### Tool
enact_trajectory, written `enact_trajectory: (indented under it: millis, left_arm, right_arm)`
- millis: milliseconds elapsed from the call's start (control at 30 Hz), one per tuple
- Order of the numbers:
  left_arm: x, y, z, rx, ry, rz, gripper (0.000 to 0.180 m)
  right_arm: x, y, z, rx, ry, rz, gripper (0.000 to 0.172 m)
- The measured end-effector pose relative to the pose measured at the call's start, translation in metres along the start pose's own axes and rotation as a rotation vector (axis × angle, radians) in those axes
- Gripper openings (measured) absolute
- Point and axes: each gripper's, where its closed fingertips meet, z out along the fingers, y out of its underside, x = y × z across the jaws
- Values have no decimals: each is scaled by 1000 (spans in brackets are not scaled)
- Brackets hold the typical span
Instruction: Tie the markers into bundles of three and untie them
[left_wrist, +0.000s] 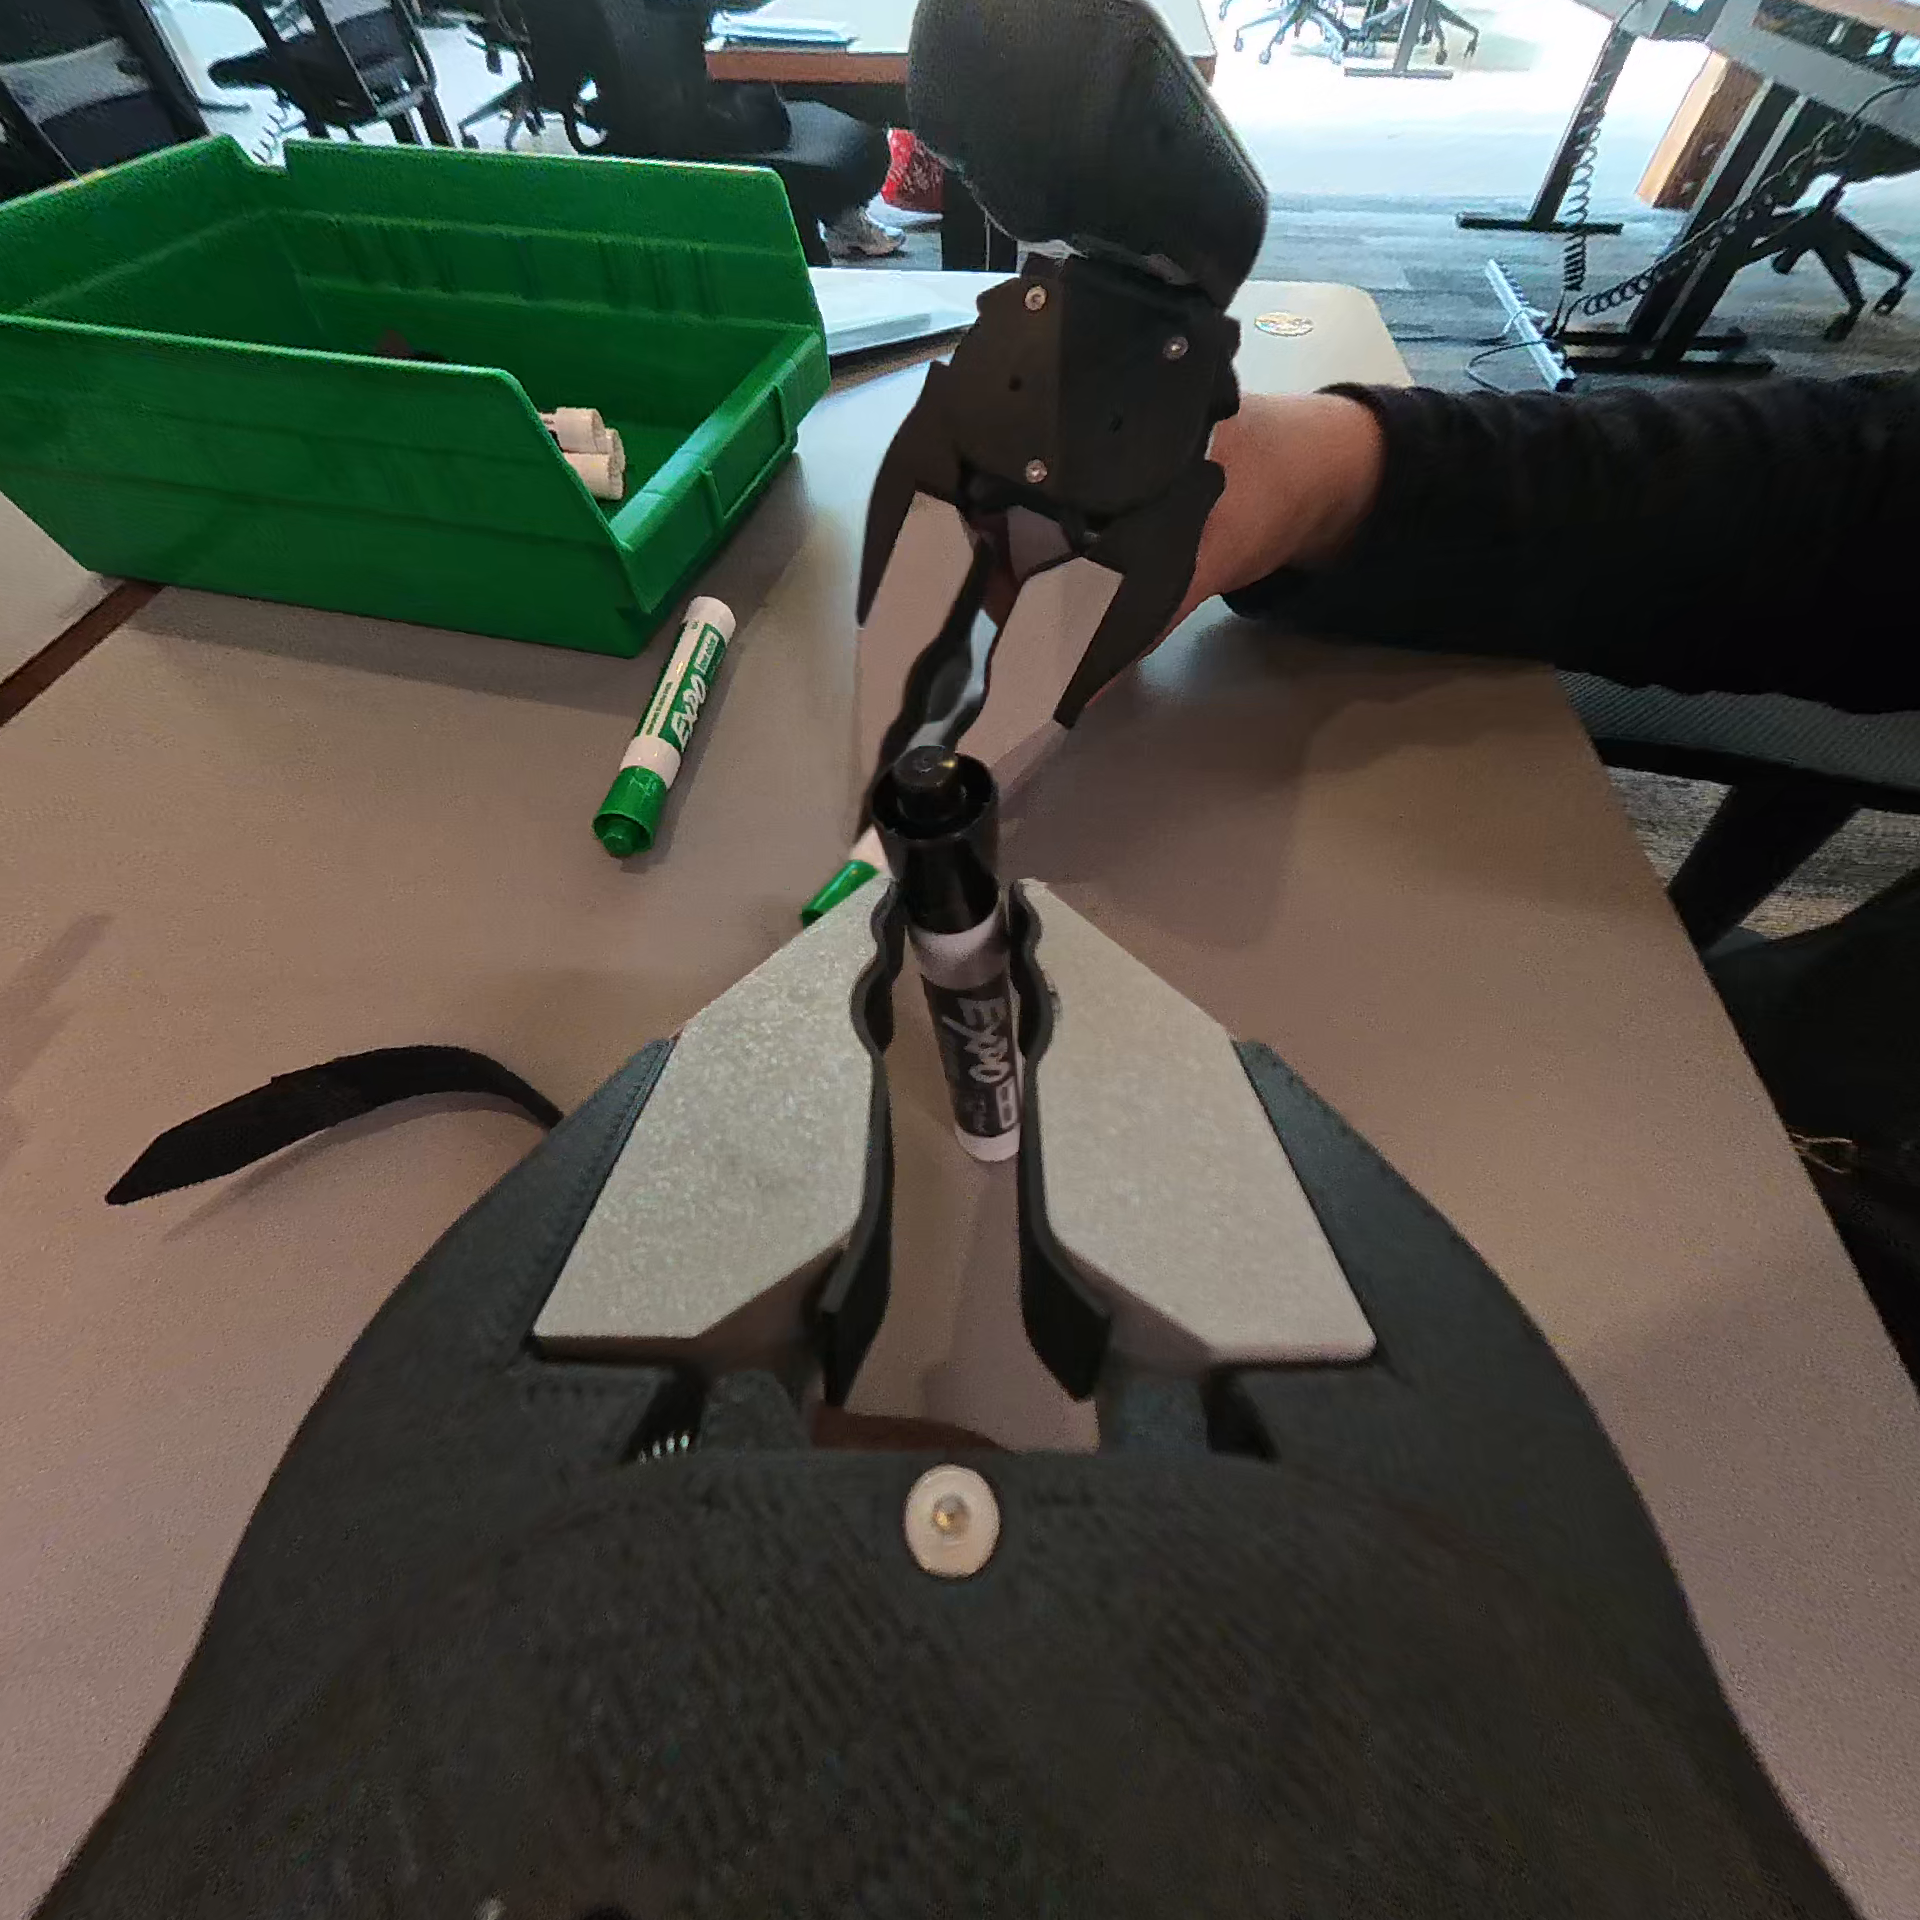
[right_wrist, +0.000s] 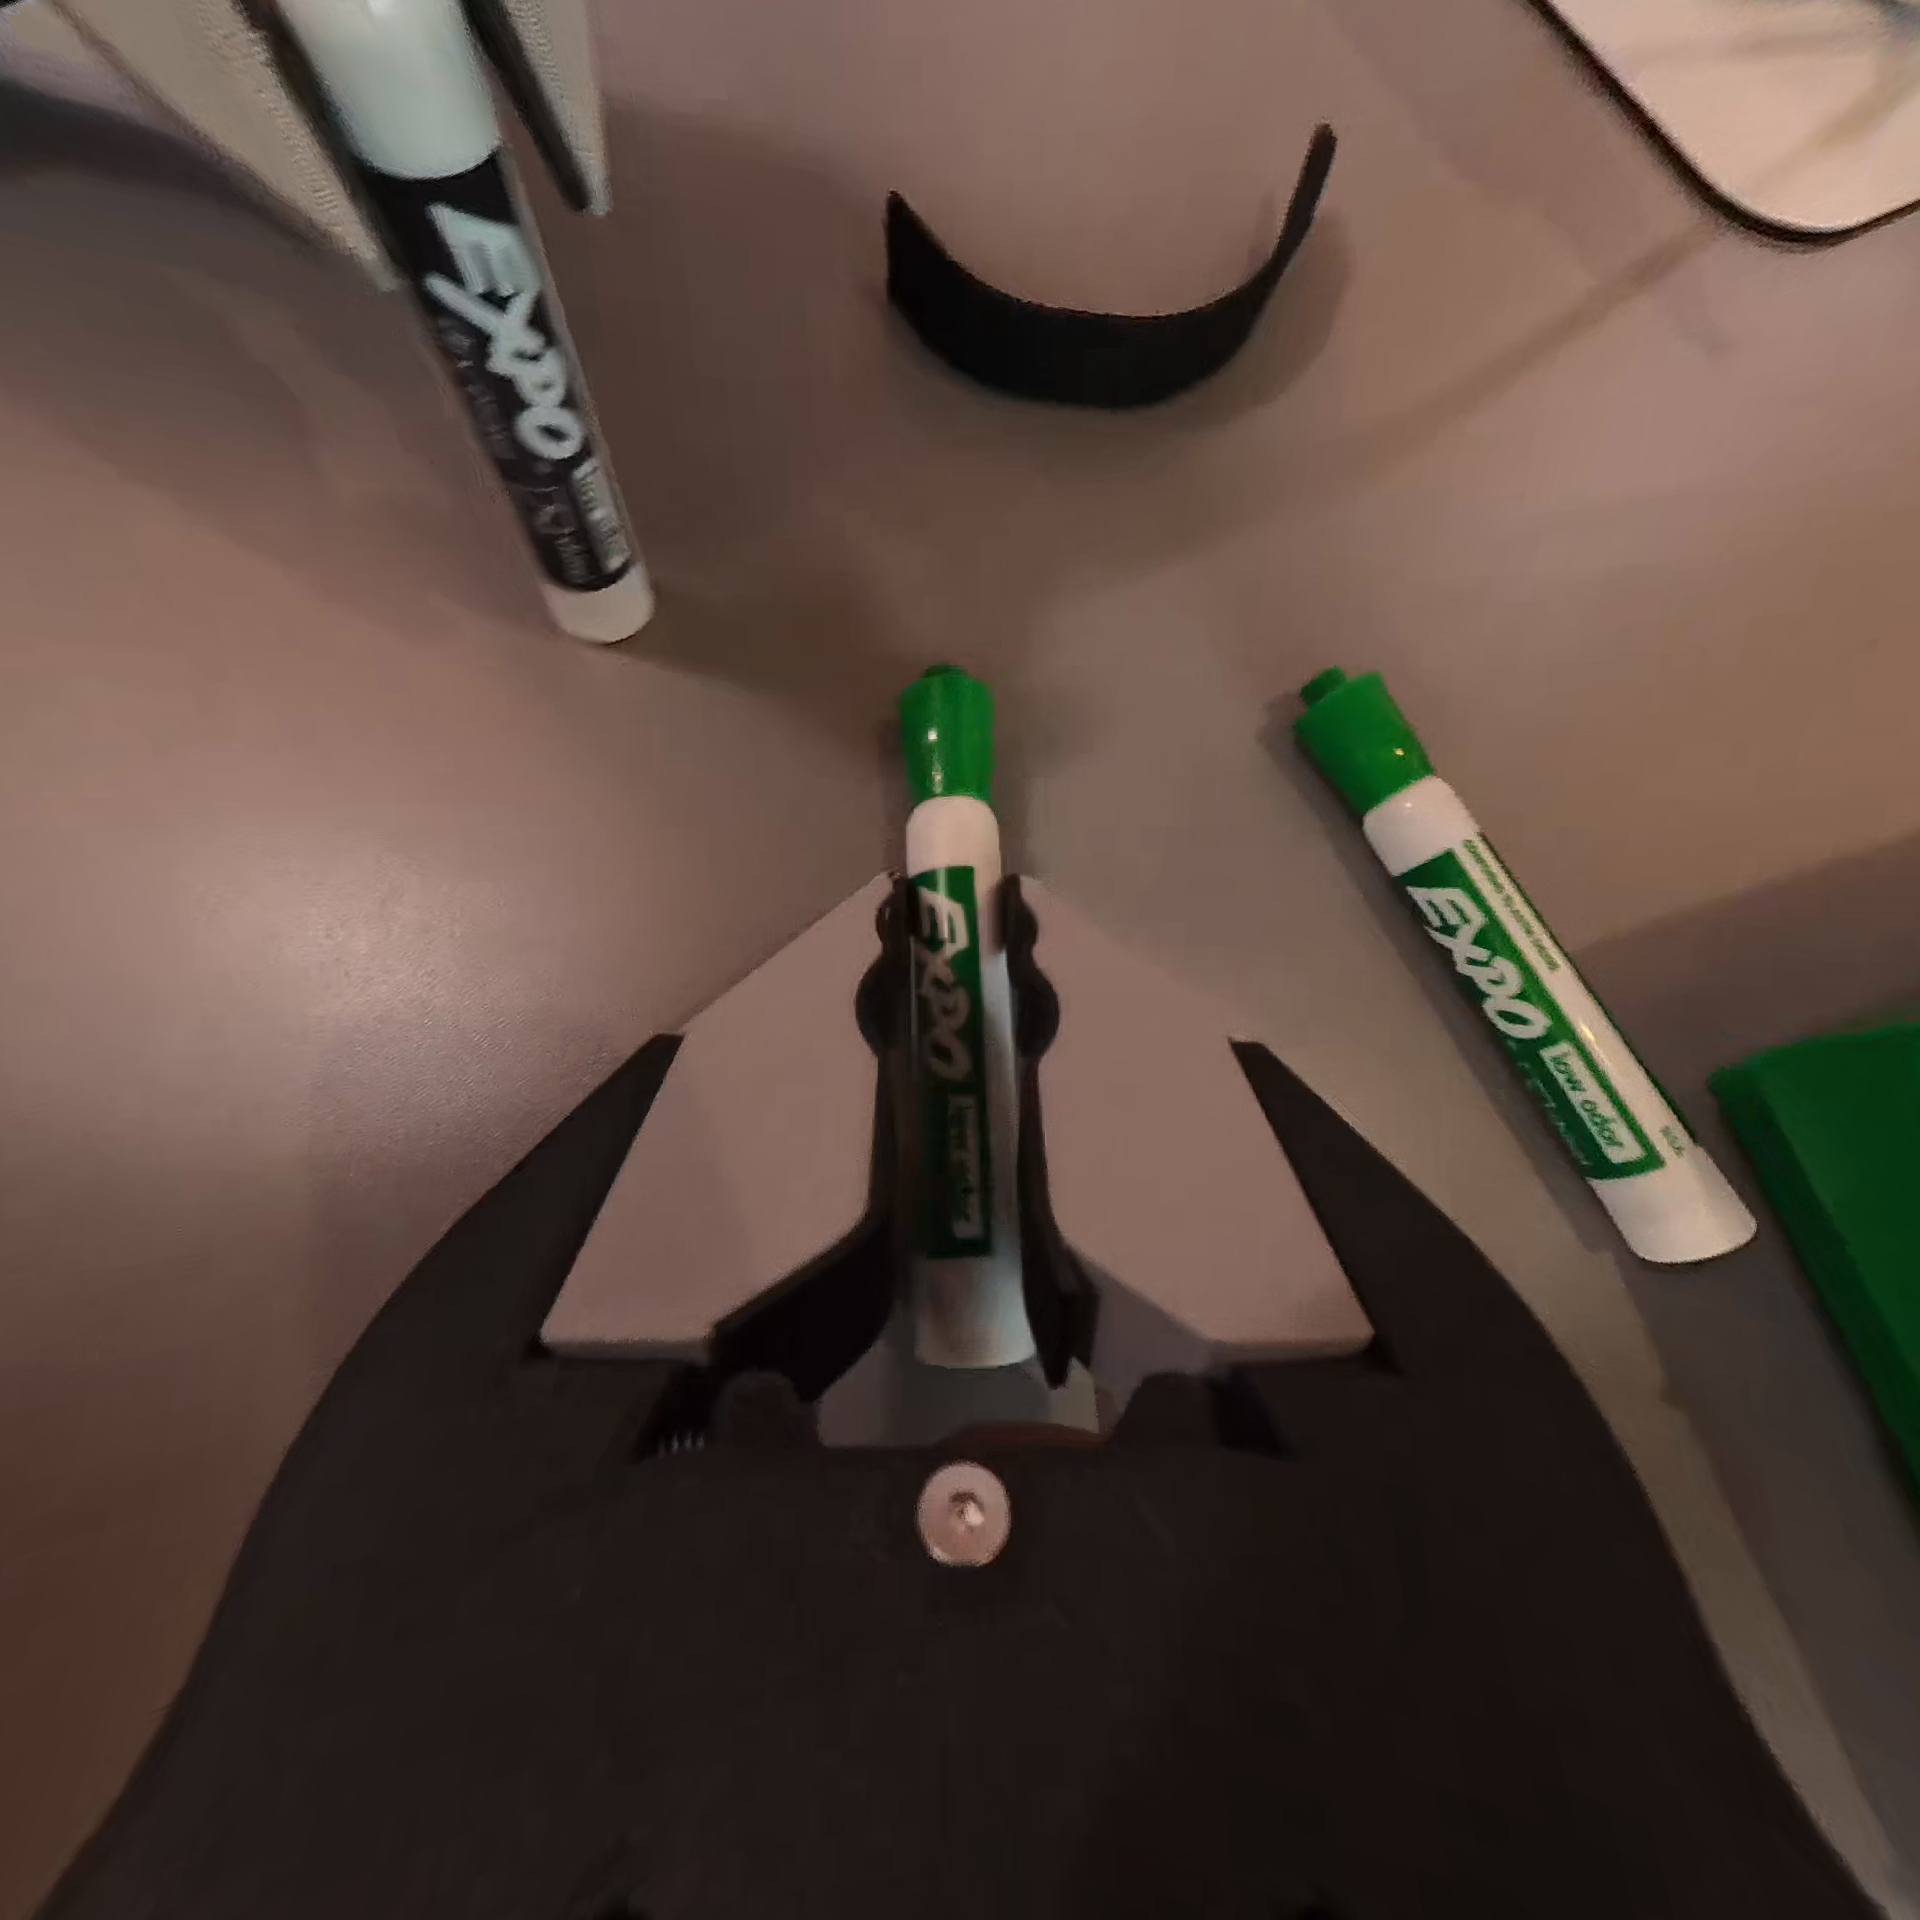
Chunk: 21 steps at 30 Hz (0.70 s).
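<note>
Black marker (left_wrist: 961, 997) in left gripper (left_wrist: 954, 940), green marker (right_wrist: 951, 997) in right gripper (right_wrist: 951, 935)

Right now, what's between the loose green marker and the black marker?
The other green marker, gripped by the right gripper; the right wrist view shows it.

Green bin (right_wrist: 1849, 1226) cut off rightward

Both wrist cameras look along their own jaws, close over the table (left_wrist: 1299, 935) — facing each other.
</note>
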Motion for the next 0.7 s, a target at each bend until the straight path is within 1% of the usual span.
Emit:
enact_trajectory:
  millis: [33,133,267,333,433,567,700]
  left_arm:
    - [-2,1,0,-3,-12,3,17]
    - [-13,1,-2,-4,-77,20,16]
    - [-29,2,-3,15,-154,-6,17]
    - [-36,6,-4,12,-174,-30,21]
    - [-41,11,-4,2,-181,-58,28]
    - [-41,10,-6,8,-175,-71,34]
    - [-39,5,-8,28,-162,-74,36]
  right_arm:
    - [-2,0,0,-1,-9,-12,14]
    - [-5,-2,0,9,-7,-41,14]
    - [-16,-24,-5,136,-77,-6,14]
    - [-17,-33,-10,195,-99,20,14]
    - [-16,-44,-21,286,-129,60,14]
    - [-16,-62,-39,421,-173,94,14]
    - [-16,-70,-48,481,-189,105,14]
